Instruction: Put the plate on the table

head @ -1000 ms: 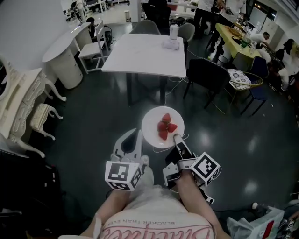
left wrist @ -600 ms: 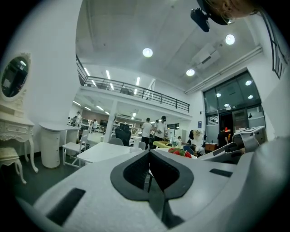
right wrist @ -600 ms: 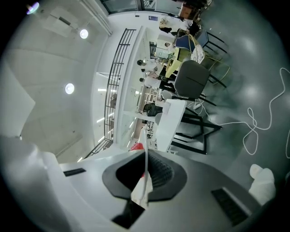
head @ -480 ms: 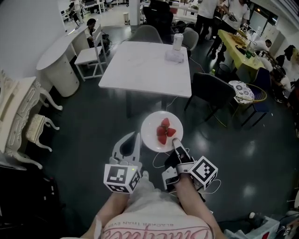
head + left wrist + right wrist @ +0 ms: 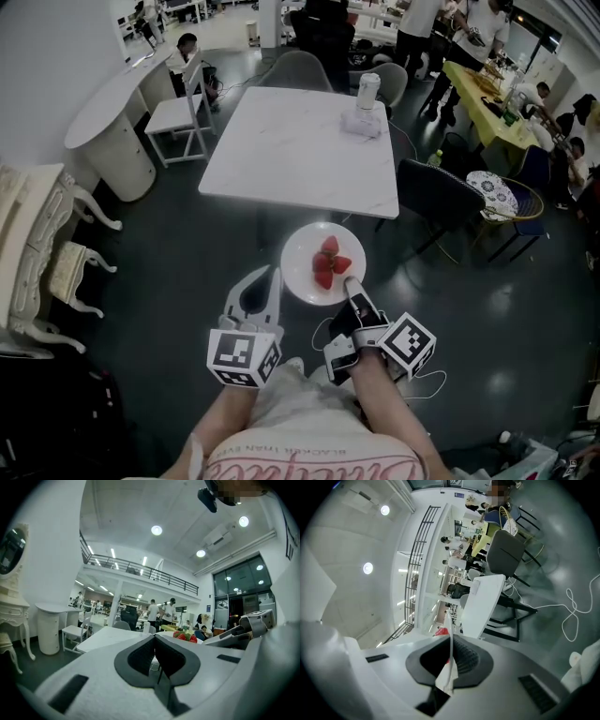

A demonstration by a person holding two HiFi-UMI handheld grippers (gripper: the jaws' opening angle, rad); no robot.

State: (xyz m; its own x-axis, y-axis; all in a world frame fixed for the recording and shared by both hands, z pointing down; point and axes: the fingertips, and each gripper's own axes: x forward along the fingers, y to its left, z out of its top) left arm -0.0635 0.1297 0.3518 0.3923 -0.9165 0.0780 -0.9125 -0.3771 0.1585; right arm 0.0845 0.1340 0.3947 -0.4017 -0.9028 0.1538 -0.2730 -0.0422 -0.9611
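Note:
A white plate (image 5: 317, 265) carrying a few red strawberries (image 5: 328, 259) hangs in the air above the dark floor, just short of the white table's (image 5: 281, 150) near edge. My right gripper (image 5: 350, 285) is shut on the plate's near rim. In the right gripper view the plate (image 5: 448, 669) shows edge-on between the jaws, with the strawberries (image 5: 440, 632) beyond and the table (image 5: 485, 599) ahead. My left gripper (image 5: 271, 276) is shut and empty, left of the plate and apart from it. The left gripper view (image 5: 155, 637) shows the strawberries (image 5: 184, 637) to its right.
A white jug-like appliance (image 5: 365, 105) stands on the table's far right part. A dark chair (image 5: 437, 199) is at the table's right, a white chair (image 5: 184, 111) at its left, a grey chair (image 5: 306, 67) behind. Ornate white furniture (image 5: 28, 239) lines the left. A cable (image 5: 429, 380) lies on the floor.
The table has come closer and lower in the head view. The plate stays held in the right gripper, now near the table's front edge. Both grippers keep their pose.

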